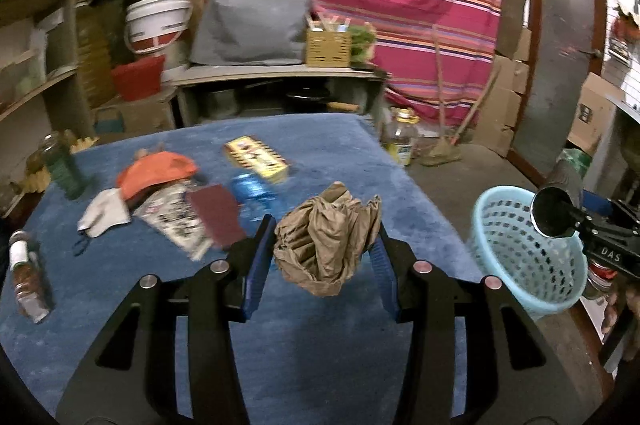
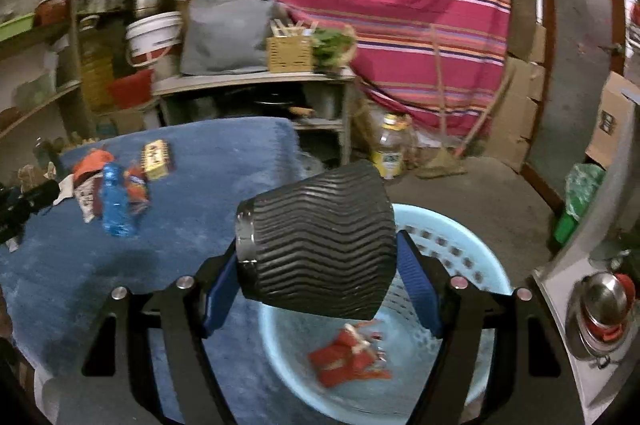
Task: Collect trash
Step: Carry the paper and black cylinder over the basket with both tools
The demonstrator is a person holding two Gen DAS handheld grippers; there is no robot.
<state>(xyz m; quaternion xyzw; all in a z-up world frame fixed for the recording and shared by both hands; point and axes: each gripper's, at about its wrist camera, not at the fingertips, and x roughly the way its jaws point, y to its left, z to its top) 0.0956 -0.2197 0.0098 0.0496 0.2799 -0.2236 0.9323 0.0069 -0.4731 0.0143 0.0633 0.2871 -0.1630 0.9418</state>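
Left gripper (image 1: 324,245) clamps crumpled paper (image 1: 326,241), right gripper (image 2: 320,265) a ribbed black cup (image 2: 316,241) — both bound for the basket (image 2: 472,237).

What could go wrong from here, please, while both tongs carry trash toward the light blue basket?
1. The right tongs hold the black ribbed cup on its side above the basket; released too far toward the near rim, it could land on the blue table cover.
2. The left tongs pinch only part of the crumpled brown paper, which might slip out short of the basket.
3. Both pairs converge on one basket and could collide.
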